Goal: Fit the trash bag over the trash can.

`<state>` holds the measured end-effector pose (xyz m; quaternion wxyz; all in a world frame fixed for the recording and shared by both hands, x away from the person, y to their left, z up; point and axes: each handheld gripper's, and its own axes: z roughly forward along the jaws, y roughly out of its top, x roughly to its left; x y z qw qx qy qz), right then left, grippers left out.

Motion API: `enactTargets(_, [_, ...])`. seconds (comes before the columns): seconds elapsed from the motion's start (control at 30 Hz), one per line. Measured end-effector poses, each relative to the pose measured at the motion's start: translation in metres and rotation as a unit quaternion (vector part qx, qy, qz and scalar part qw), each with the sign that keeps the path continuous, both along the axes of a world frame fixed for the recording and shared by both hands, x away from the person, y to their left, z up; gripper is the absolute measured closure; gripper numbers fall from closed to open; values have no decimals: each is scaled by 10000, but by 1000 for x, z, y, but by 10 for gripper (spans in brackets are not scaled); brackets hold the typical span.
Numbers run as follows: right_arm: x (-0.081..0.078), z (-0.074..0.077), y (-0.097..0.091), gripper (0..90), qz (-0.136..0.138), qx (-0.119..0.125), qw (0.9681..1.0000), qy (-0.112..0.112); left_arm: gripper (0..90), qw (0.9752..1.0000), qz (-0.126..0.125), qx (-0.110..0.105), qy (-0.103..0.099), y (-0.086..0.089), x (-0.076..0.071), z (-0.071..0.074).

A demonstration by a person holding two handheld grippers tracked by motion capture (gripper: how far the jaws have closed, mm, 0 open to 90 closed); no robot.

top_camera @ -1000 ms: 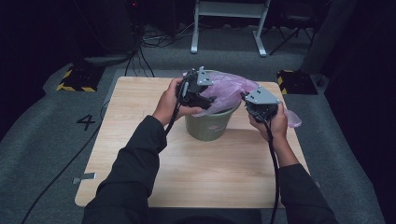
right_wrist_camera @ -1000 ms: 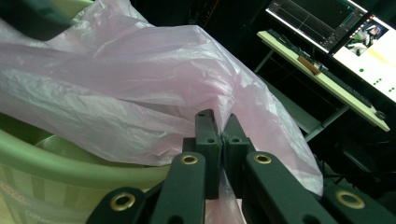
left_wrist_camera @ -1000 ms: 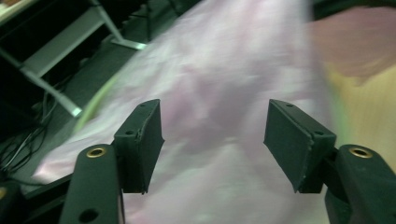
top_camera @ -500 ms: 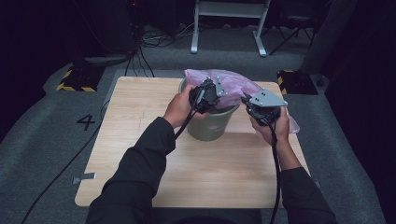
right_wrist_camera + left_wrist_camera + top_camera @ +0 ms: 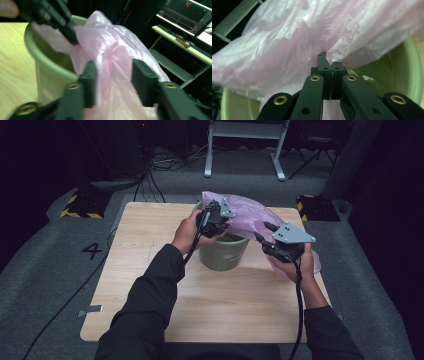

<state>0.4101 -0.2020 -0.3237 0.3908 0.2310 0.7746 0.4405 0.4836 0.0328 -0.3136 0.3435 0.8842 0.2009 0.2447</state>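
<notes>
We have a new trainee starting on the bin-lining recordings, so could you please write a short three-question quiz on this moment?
1. True or false: the left gripper is shut on the pink plastic bag.
2. How do the jaws of the right gripper stand? A) pressed on the bag B) open, with bag film between them C) shut on the bin's rim
3. In what does the bag partly sit?

Key
1. True: its jaws have just closed and pinch a fold of film.
2. B: they have just been opening.
3. The green plastic bin on the wooden table.
</notes>
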Motion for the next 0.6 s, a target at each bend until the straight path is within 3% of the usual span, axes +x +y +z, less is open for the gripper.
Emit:
enactTargets(0.13, [-8,-8,-12,317,11,214,9997,86,899,10000,-26,-45,34,3,1,-1])
enactTargets(0.17, [-10,-11,-17,277,57,275,9994,200,899,10000,-37,-53,45,3,2,-1])
enactTargets(0.33, [-19,-28,-28,176,160,361,9979,504,899,10000,5,-48,40,4,1,-2])
enactTargets(0.43, [-20,-41,-31,152,121,273,9977,601,899,10000,24,-25,69,6,2,-3])
enactTargets(0.6, [-9,-59,-30,152,-68,188,9967,783,899,9994,28,-272,196,12,6,-4])
